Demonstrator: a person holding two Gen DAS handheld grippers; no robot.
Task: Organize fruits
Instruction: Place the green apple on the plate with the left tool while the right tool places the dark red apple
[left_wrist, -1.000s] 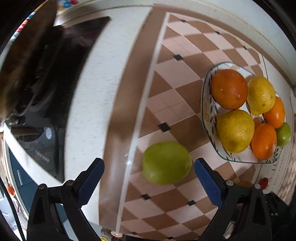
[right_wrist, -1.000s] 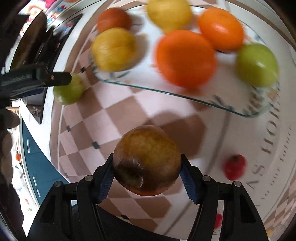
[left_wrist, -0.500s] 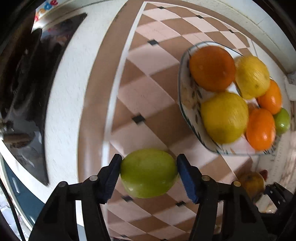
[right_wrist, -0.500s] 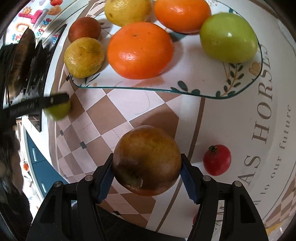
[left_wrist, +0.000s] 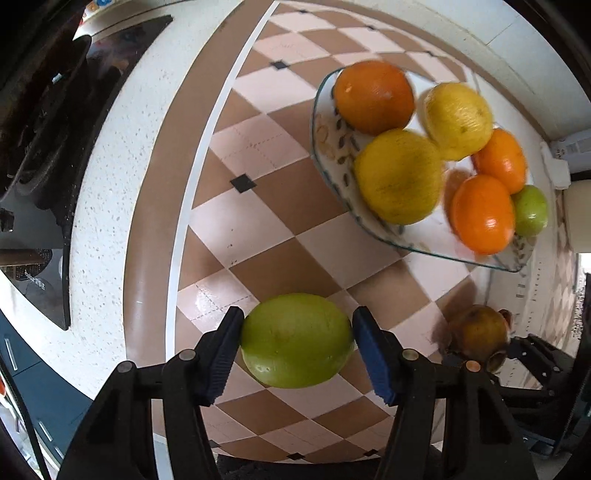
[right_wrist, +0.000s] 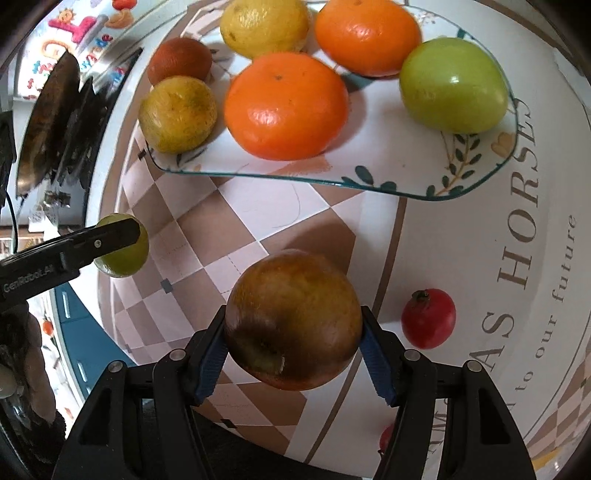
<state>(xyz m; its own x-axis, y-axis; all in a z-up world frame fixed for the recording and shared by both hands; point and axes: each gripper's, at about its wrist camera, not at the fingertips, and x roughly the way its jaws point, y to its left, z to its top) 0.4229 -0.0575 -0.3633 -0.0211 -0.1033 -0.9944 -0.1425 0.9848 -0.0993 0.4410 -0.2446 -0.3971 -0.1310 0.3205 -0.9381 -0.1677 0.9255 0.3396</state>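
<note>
We have the left gripper (left_wrist: 297, 341) clamped on a round green fruit (left_wrist: 295, 339), blue pads pressed to both of its sides, pointing down at the brown-and-pink checkered tablecloth (left_wrist: 258, 229). Its jaws have just been closing, with the fruit between them.

The right gripper (right_wrist: 293, 341) grips a round brownish-russet fruit with a dark bruised patch (right_wrist: 293, 319), pads on both flanks, held above the cloth.

Our landmark is the clear glass plate with a leaf-pattern rim (right_wrist: 388, 186). On it, in the right wrist view: two oranges (right_wrist: 286, 105), one green apple-like fruit (right_wrist: 454, 85), two yellow citrus (right_wrist: 179, 114) and a darker orange-brown fruit (right_wrist: 179, 61) at the far edge. The plate contents are a bit motion-blurred in the left wrist view.

Both held fruits are off the plate, on its near side. The green one sits well to the left of the plate's near-left corner; the russet one is in front of the plate's near edge. In the left wrist view the russet fruit (left_wrist: 480, 332) shows below the plate's lower right corner.

A small red fruit with a stem (right_wrist: 428, 319) lies on the cloth, near side of the plate, just right of the russet fruit. A black cooktop (left_wrist: 44, 147) sits far left of the plate, past the speckled counter strip (left_wrist: 107, 184).
</note>
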